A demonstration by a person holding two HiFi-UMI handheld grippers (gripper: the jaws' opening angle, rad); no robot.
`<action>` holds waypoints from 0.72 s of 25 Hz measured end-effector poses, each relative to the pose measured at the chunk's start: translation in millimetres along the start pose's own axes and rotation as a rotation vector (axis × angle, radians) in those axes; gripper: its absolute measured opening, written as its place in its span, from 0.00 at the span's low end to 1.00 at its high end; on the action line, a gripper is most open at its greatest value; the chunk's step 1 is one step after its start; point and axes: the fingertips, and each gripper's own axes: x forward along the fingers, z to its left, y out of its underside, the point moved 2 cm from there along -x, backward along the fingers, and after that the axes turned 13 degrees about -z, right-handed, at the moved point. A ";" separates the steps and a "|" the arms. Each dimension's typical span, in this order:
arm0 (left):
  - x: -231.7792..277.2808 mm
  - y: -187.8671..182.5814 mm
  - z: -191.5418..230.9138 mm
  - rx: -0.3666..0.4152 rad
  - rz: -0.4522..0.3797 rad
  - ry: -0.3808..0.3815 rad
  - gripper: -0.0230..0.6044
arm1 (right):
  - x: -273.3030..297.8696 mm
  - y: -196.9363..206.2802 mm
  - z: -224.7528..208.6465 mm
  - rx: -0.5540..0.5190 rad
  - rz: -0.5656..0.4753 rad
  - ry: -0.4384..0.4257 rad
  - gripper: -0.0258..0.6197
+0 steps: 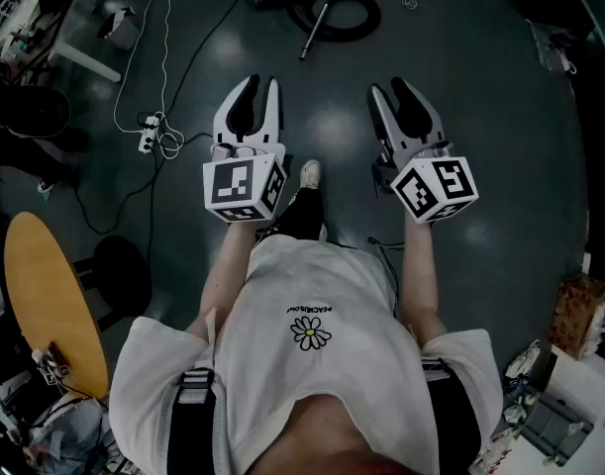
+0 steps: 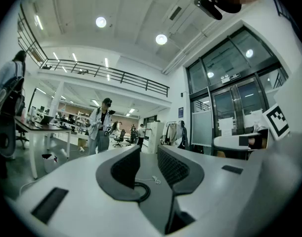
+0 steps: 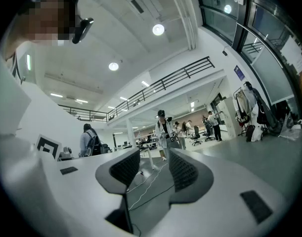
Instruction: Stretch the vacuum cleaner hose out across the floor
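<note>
While holding left gripper (image 1: 262, 82) and right gripper (image 1: 389, 87) either side of the shoe (image 1: 309, 173), jaws apart on nothing, expect vacuum cleaner hose (image 1: 369, 18), coiled well beyond the shoe, to drag light, bendy, springy; grab by rigid wand (image 1: 315, 30).

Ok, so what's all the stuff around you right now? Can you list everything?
vacuum hose: one, black, coiled on the floor far ahead
tube: one, grey, lying across the coil's left side
power strip: one, white, on the floor at left
cables: a few, white, trailing from the power strip
round table: one, yellow, lower left
round seat: one, black, beside the table
people: several, far off in the hall, in both gripper views
shoe: one, white, on the floor between the grippers
left gripper: one, white and black, open, empty
right gripper: one, white and black, open, empty
</note>
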 end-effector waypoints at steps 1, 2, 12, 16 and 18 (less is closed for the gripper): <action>15.3 6.5 1.4 -0.014 0.004 0.012 0.21 | 12.2 0.0 -9.5 -0.008 -0.009 0.000 0.32; 30.8 13.0 3.1 -0.026 0.007 0.022 0.22 | 24.7 0.2 -18.9 -0.013 -0.018 -0.002 0.34; 218.7 66.0 45.5 -0.103 0.030 0.089 0.34 | 190.4 13.0 -125.2 -0.003 0.036 -0.006 0.35; 287.8 83.7 69.5 -0.115 0.058 0.095 0.39 | 247.8 20.7 -165.6 -0.073 0.086 0.010 0.35; 317.4 91.6 77.7 -0.114 0.072 0.099 0.39 | 270.5 21.2 -185.2 -0.081 0.087 0.018 0.35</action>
